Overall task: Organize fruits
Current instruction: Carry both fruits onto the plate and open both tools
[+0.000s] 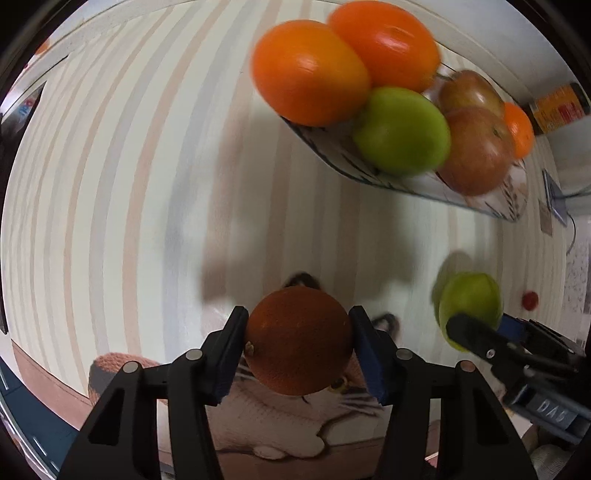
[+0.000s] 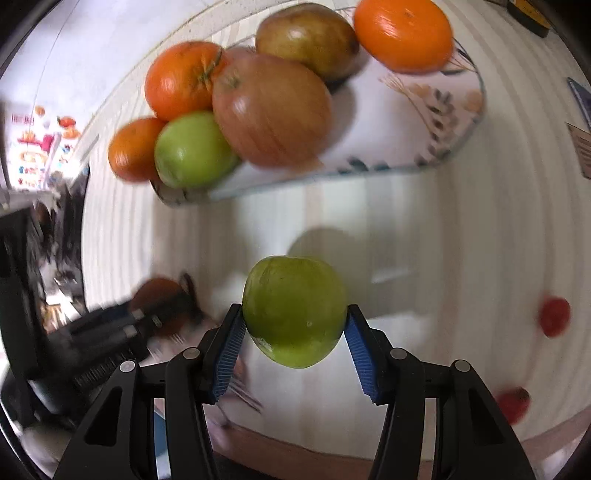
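My left gripper (image 1: 298, 339) is shut on a dark orange (image 1: 298, 339) and holds it above the striped tablecloth. My right gripper (image 2: 294, 325) is shut on a green apple (image 2: 294, 314), also lifted; it shows in the left wrist view (image 1: 471, 301) at the right. A patterned tray (image 2: 424, 122) lies ahead with oranges (image 2: 404, 33), red-brown apples (image 2: 271, 110) and a green apple (image 2: 192, 149) on it. The tray (image 1: 480, 195) and its fruit also show at the upper right of the left wrist view.
Two small red fruits (image 2: 554, 315) (image 2: 511, 404) lie on the cloth at the right. A jar (image 1: 557, 107) stands beyond the tray. The table's front edge (image 2: 332, 450) runs just below the grippers. The left gripper (image 2: 110, 343) shows blurred at the left of the right wrist view.
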